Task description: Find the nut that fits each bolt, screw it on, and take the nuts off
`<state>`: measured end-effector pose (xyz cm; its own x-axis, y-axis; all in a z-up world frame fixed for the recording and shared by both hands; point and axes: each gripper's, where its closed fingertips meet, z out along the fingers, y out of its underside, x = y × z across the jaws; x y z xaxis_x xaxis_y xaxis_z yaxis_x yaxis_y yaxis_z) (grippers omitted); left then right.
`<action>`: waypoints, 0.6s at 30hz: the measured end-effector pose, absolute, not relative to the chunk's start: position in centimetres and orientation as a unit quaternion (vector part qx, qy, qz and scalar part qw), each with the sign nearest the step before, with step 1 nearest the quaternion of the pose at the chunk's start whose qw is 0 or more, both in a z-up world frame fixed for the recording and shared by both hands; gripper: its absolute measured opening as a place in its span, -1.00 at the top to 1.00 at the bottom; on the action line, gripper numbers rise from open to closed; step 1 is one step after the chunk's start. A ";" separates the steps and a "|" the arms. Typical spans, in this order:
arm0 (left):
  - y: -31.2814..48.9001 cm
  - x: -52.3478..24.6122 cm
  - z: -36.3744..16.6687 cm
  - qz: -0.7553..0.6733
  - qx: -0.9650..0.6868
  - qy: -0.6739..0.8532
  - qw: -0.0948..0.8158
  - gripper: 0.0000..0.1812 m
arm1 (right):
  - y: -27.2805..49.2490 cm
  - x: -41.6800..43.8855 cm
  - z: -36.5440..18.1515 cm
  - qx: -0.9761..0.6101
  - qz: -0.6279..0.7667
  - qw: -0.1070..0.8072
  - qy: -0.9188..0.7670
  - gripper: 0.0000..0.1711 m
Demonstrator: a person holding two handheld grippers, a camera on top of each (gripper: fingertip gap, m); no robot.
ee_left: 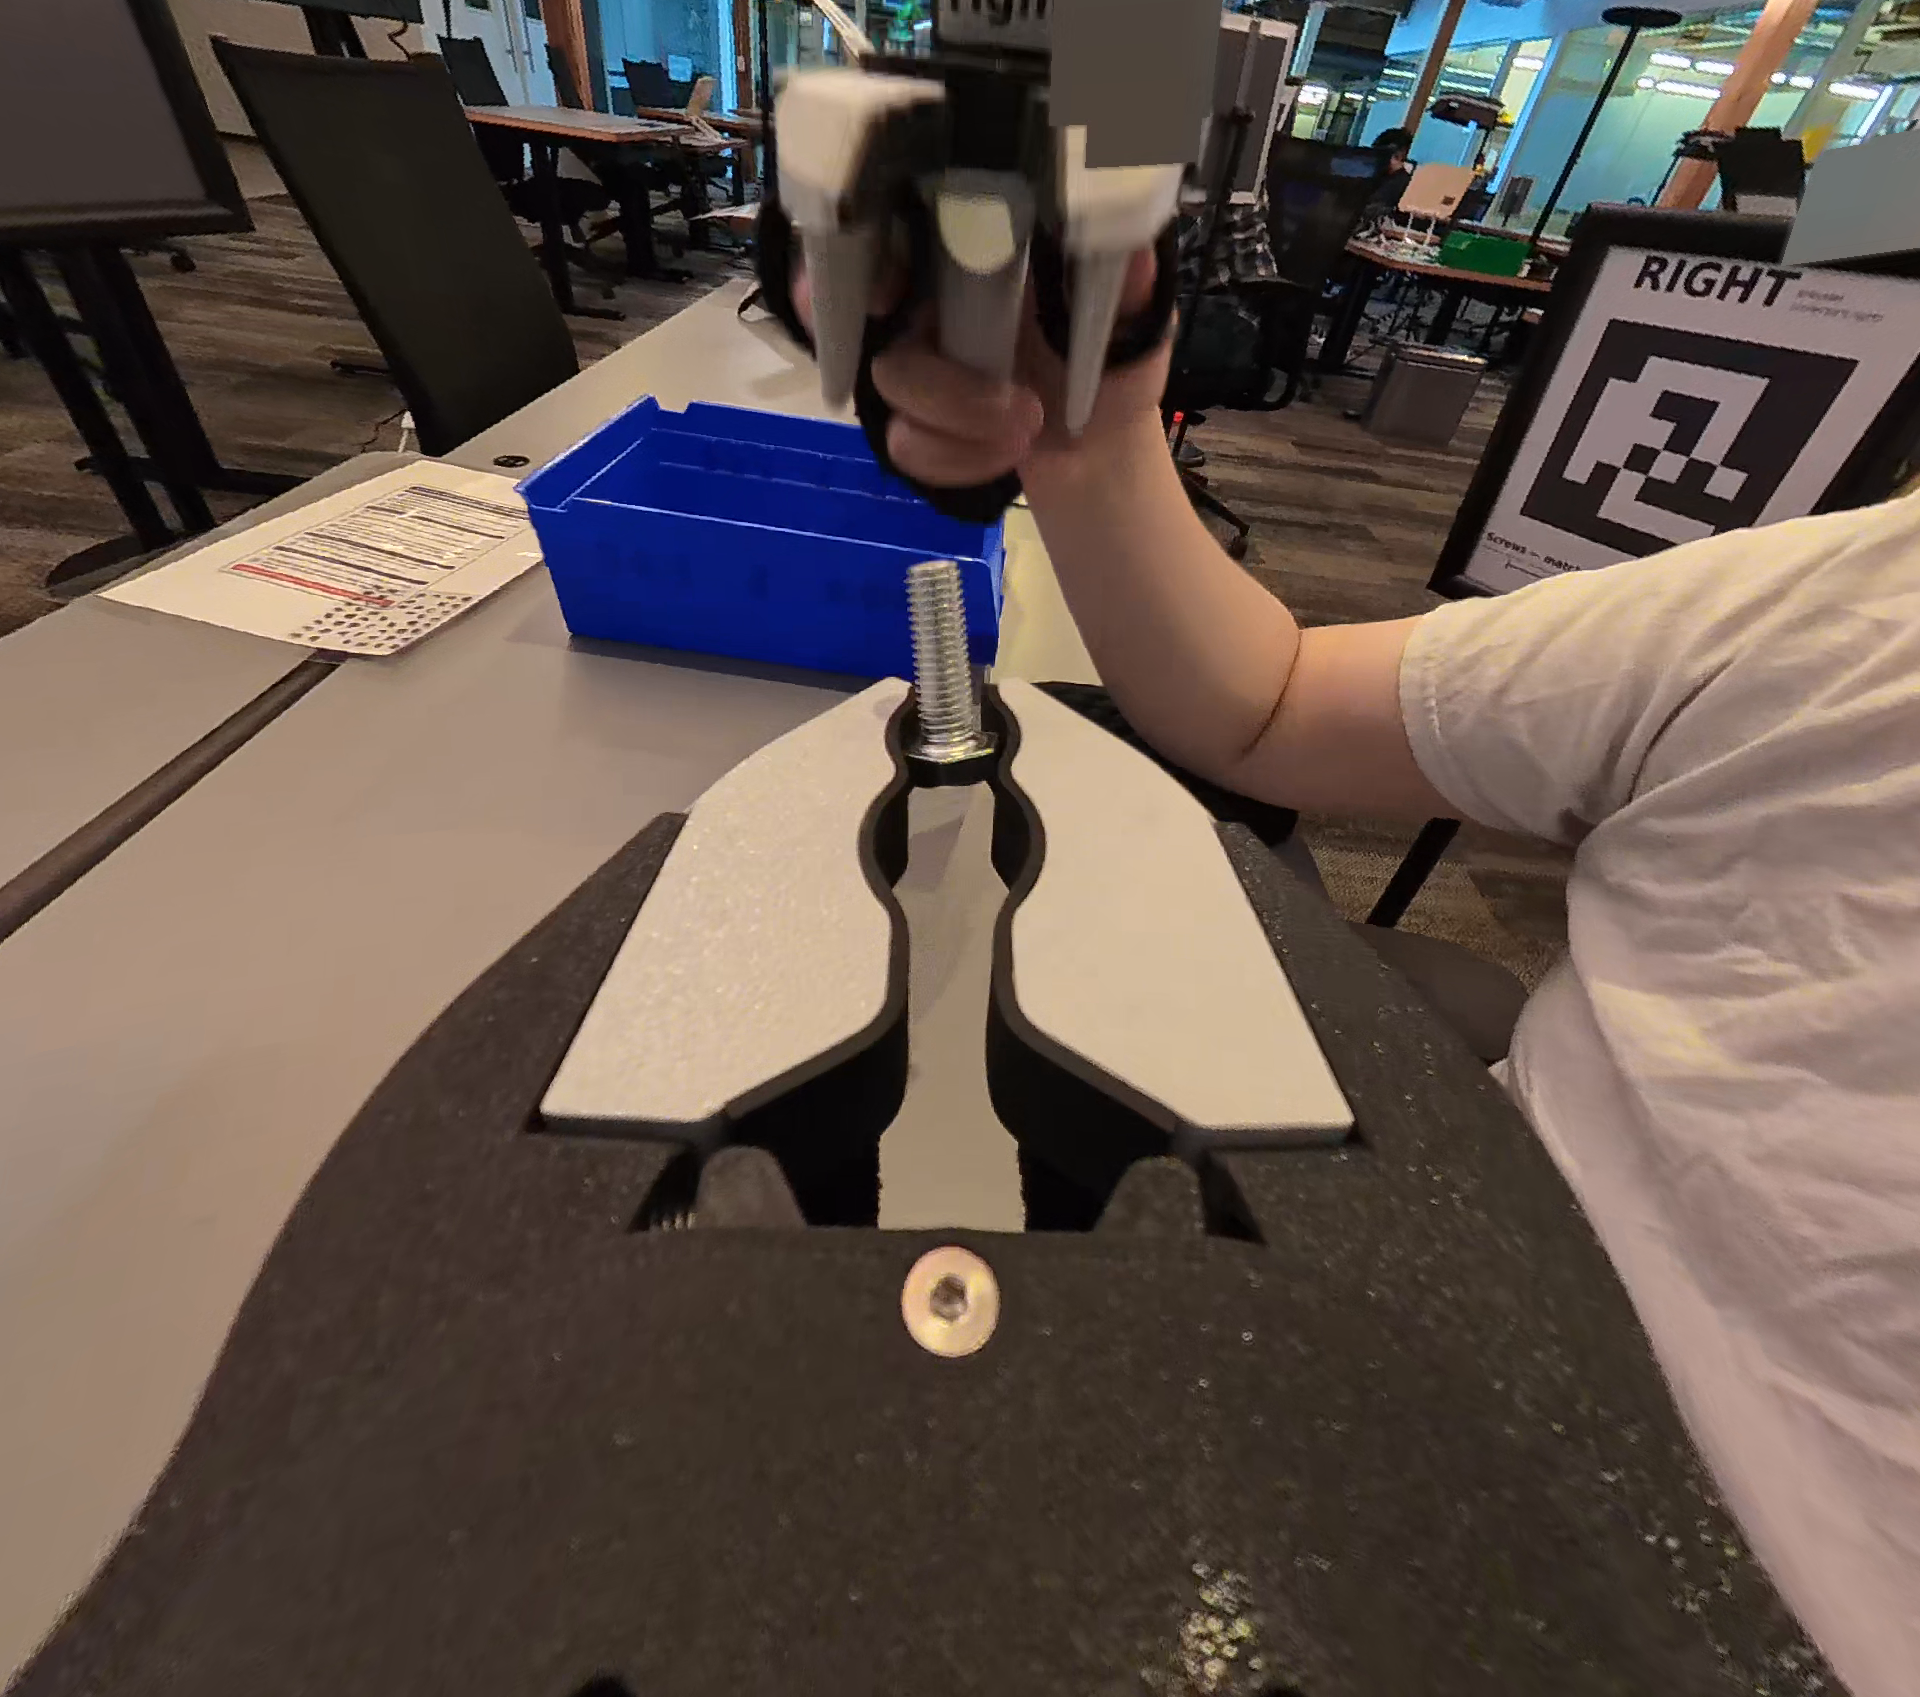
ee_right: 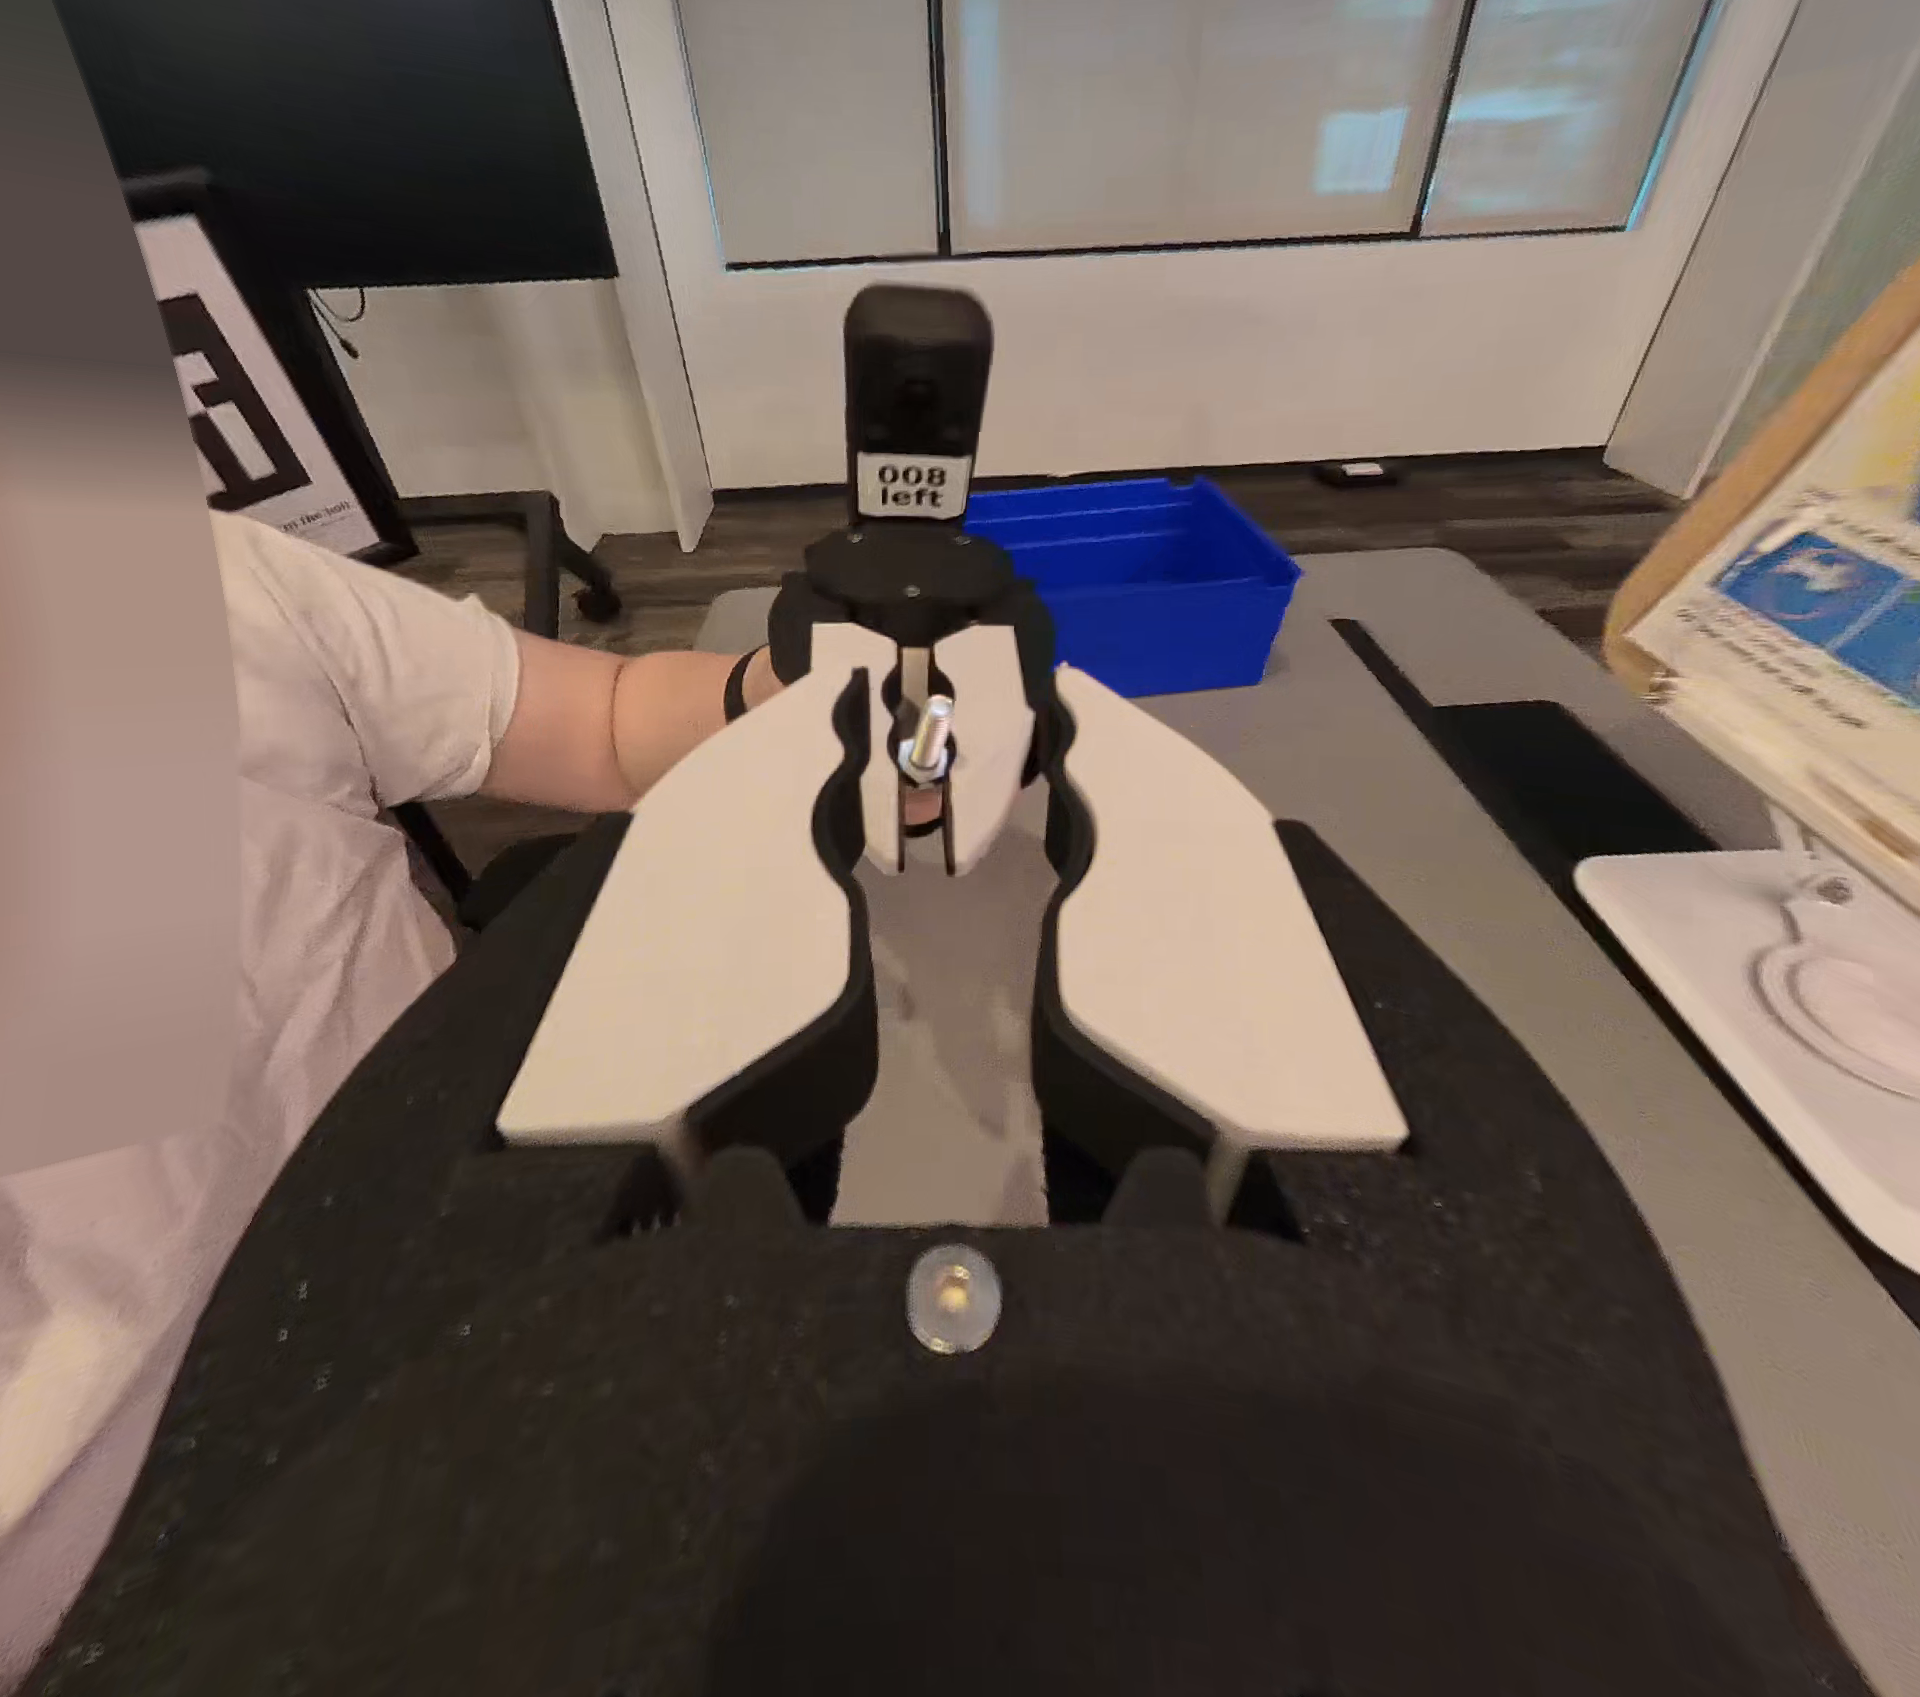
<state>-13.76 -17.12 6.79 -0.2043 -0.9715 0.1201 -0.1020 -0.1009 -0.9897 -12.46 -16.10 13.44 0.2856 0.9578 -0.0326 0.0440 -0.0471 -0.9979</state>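
My left gripper (ee_left: 948, 738) is clamped on the bolt (ee_left: 940, 650) by its head, threads standing up past my fingertips. My right gripper (ee_right: 951, 774) hangs spread and empty above it. The blue bin (ee_left: 727, 546) sits just beyond on the table (ee_left: 260, 868).

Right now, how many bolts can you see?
1. The silver threaded metal bolt stands upright, its head pinched in the left gripper jaws. The blue plastic bin may hide more inside.
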 end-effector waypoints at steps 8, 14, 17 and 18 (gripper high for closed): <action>-17.4 -13.8 6.9 -0.553 -0.489 0.550 0.390 0.89 | -15.8 -17.7 9.0 -0.595 0.439 0.497 -0.454 0.90; -16.2 -13.7 6.5 -0.526 -0.516 0.542 0.404 0.66 | -15.5 -15.3 10.9 -0.589 0.442 0.514 -0.440 0.92; -15.2 -14.1 6.2 -0.502 -0.534 0.543 0.410 0.63 | -12.9 -6.8 10.8 -0.692 0.269 0.523 -0.418 0.91; -15.0 -14.2 6.1 -0.495 -0.538 0.546 0.408 0.63 | -11.4 -1.7 9.6 -0.751 0.159 0.515 -0.381 0.91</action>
